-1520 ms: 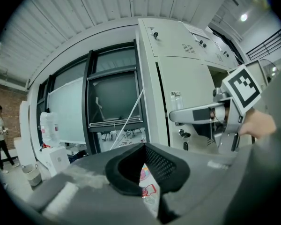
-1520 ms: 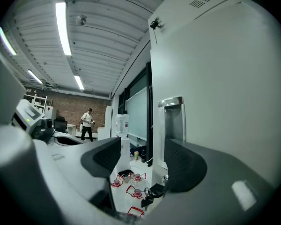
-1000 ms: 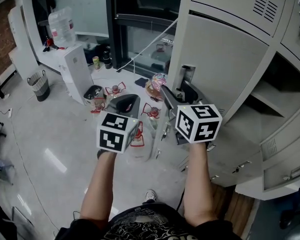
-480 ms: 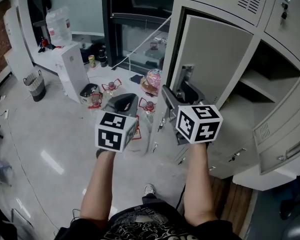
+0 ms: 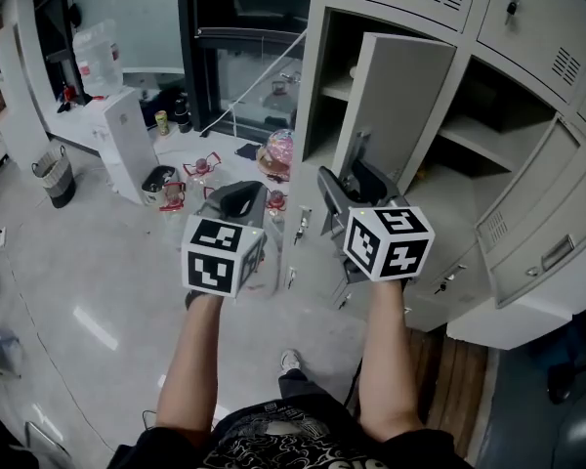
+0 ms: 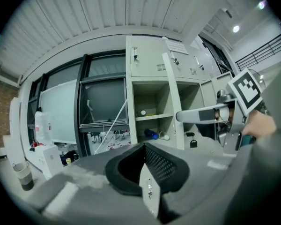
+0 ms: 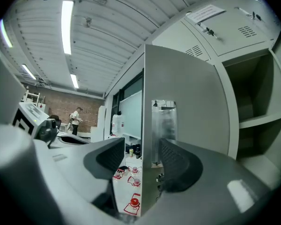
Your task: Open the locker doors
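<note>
The grey lockers (image 5: 527, 27) fill the right of the head view. One tall door (image 5: 405, 96) stands swung out, and shelves show behind it. My right gripper (image 5: 347, 179) is at this door's free edge, by the metal latch plate (image 5: 359, 149). In the right gripper view the door edge (image 7: 149, 182) runs up between the jaws, which have just been closing. The right pad (image 7: 178, 165) lies against the door's face and the left pad (image 7: 107, 158) stands off it. My left gripper (image 5: 242, 198) hovers left of the lockers, pads (image 6: 166, 165) together and holding nothing.
A lower door (image 5: 301, 225) juts out edge-on below the grippers. More doors (image 5: 537, 233) hang open at the right. On the floor to the left are a white water dispenser (image 5: 127, 145), red-framed items (image 5: 200, 169) and a bin (image 5: 54, 176). A person (image 7: 76, 118) stands far off.
The tall door has swung wider open with my right gripper at its edge, so the shelves behind it now show. Both grippers and the view have shifted relative to the lockers.
</note>
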Motion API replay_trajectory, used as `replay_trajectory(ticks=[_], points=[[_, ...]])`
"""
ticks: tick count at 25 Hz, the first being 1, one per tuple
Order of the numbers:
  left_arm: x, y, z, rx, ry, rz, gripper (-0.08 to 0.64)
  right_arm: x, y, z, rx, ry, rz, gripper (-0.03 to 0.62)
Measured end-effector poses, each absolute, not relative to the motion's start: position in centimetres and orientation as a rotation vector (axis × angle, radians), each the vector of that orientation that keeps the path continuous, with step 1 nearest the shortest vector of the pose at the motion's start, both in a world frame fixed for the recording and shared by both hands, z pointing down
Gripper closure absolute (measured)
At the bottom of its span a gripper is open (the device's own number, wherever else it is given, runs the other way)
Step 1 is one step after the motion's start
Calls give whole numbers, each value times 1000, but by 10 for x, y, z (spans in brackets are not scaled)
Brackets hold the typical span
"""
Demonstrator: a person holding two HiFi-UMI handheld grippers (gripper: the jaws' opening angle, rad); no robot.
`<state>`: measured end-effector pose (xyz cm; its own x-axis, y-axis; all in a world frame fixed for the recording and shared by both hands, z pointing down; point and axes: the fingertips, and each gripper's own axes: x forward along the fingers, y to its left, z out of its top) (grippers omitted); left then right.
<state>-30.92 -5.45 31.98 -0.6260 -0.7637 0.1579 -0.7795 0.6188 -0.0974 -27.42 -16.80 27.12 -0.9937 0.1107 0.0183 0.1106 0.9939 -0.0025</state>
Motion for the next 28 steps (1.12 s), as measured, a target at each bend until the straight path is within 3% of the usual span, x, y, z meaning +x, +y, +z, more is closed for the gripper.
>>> replay_trajectory(ticks=[16, 28], points=[[-251, -96, 315, 1508, -2629, 225, 560, -208, -206, 270, 52, -3110, 24, 394], [-208, -154, 314, 1601, -2559, 252, 560, -174, -245, 272, 112, -3116, 18, 457]])
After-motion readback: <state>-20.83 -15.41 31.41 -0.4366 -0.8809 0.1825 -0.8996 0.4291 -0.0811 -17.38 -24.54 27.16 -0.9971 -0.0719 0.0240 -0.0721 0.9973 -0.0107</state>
